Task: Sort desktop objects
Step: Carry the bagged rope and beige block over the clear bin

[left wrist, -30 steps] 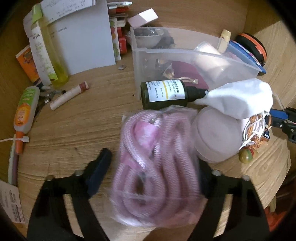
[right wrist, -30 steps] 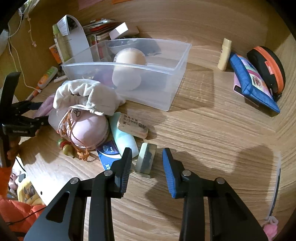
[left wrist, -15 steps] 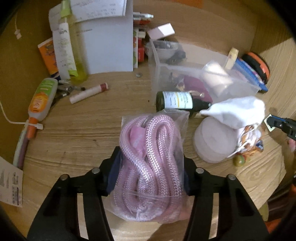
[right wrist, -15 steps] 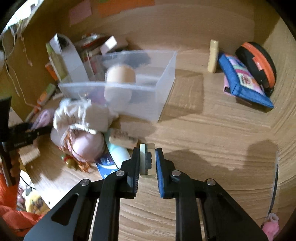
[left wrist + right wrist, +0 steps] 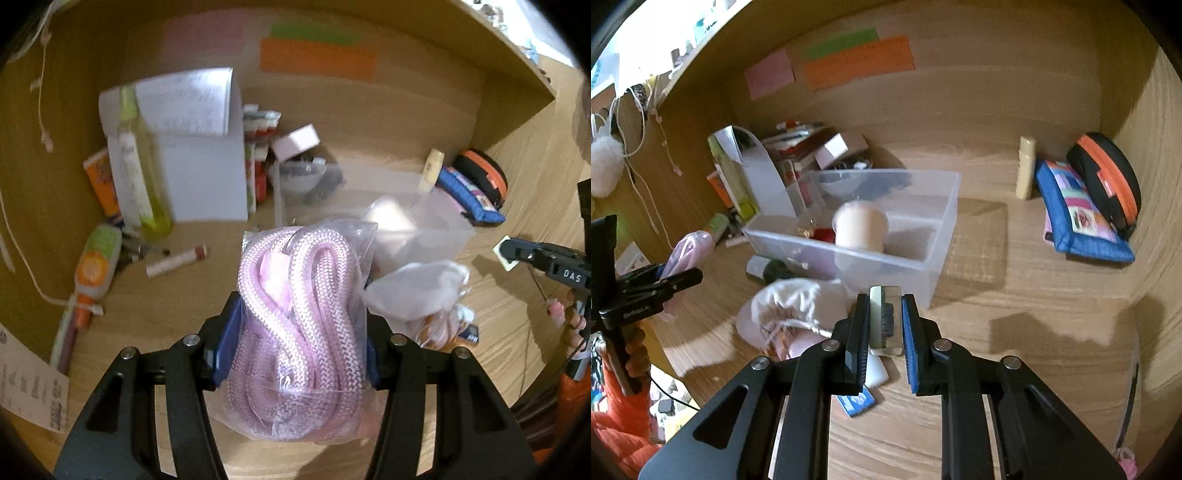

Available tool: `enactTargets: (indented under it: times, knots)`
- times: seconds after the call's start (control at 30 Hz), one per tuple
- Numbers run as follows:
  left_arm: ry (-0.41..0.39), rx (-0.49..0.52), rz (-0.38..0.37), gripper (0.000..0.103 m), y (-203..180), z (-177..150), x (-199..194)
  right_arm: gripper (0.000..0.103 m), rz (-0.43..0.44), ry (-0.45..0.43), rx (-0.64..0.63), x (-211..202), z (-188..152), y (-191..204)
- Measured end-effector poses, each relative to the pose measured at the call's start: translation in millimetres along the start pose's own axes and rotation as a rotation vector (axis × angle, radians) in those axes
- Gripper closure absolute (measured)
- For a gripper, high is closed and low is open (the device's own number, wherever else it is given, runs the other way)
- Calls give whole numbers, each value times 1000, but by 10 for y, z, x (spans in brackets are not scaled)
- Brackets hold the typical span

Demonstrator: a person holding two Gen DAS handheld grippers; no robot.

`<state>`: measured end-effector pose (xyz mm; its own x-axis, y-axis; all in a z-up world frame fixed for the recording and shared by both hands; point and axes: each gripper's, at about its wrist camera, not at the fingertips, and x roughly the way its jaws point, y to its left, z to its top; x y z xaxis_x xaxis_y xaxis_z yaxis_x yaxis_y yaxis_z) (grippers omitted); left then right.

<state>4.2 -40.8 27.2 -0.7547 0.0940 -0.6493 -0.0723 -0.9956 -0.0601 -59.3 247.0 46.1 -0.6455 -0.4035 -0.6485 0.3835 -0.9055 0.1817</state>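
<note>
Pink rope in a clear bag (image 5: 301, 325) sits clamped between the left tongs (image 5: 295, 339), raised over the wooden surface (image 5: 155, 295). Right tongs (image 5: 884, 325) grip a small pale block (image 5: 884, 319) just before the clear plastic bin (image 5: 934, 240).

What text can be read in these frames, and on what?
"DAS": on the right gripper body, seen from the left wrist.
Pale lettering on the left gripper body: too blurred.
Printed sheets, receipt, orange paper: print too blurred.
</note>
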Motion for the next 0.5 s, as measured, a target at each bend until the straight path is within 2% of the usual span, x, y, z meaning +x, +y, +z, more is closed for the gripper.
enactTargets:
  times: [0.23,0.5]
  knots:
    - [-68,39,-26,48,-209,271,-38,88,30,-37,-18,-6,126,83]
    - [-109,64,-25,48,-321,557,124,88,17,-63,-1,72,282,21]
